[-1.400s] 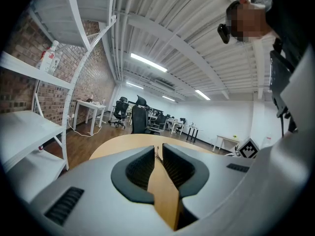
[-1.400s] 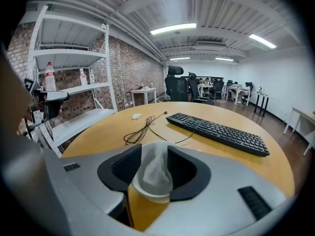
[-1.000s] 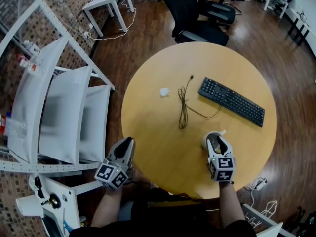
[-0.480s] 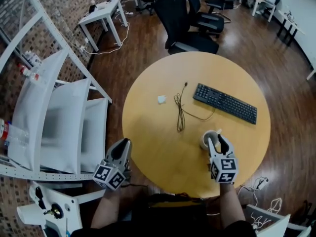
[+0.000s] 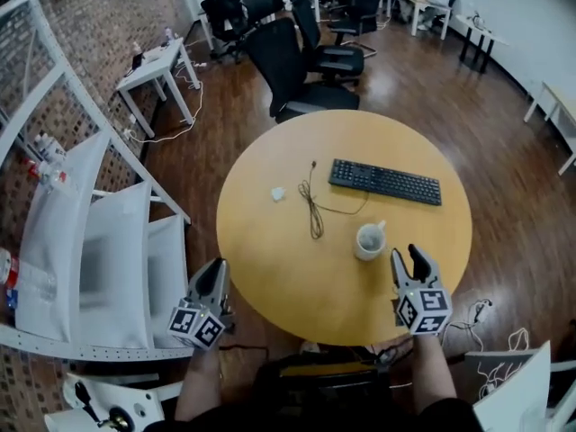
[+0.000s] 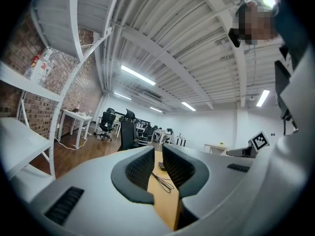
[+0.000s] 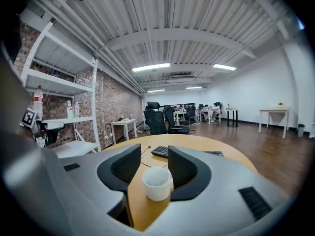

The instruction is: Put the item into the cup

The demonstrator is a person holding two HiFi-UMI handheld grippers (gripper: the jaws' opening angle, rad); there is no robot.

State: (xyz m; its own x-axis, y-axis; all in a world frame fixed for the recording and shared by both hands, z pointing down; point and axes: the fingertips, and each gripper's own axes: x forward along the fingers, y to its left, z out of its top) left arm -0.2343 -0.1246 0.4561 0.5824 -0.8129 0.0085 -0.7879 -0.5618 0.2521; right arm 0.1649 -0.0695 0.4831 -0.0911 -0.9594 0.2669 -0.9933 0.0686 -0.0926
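Cup point(image 5: 369, 240), white and ribbed, stood upright on the round table point(image 5: 270, 264), just ahead and slightly left of the right gripper point(image 5: 408, 257), whose jaws were spread and clear of it. Its inside could not be made out. Well ahead and further left lay the small white item point(image 5: 278, 193), too small to identify, beside a cable point(image 5: 312, 210). The left gripper point(image 5: 216, 270) hung at the table's near edge, jaws slightly parted on nothing
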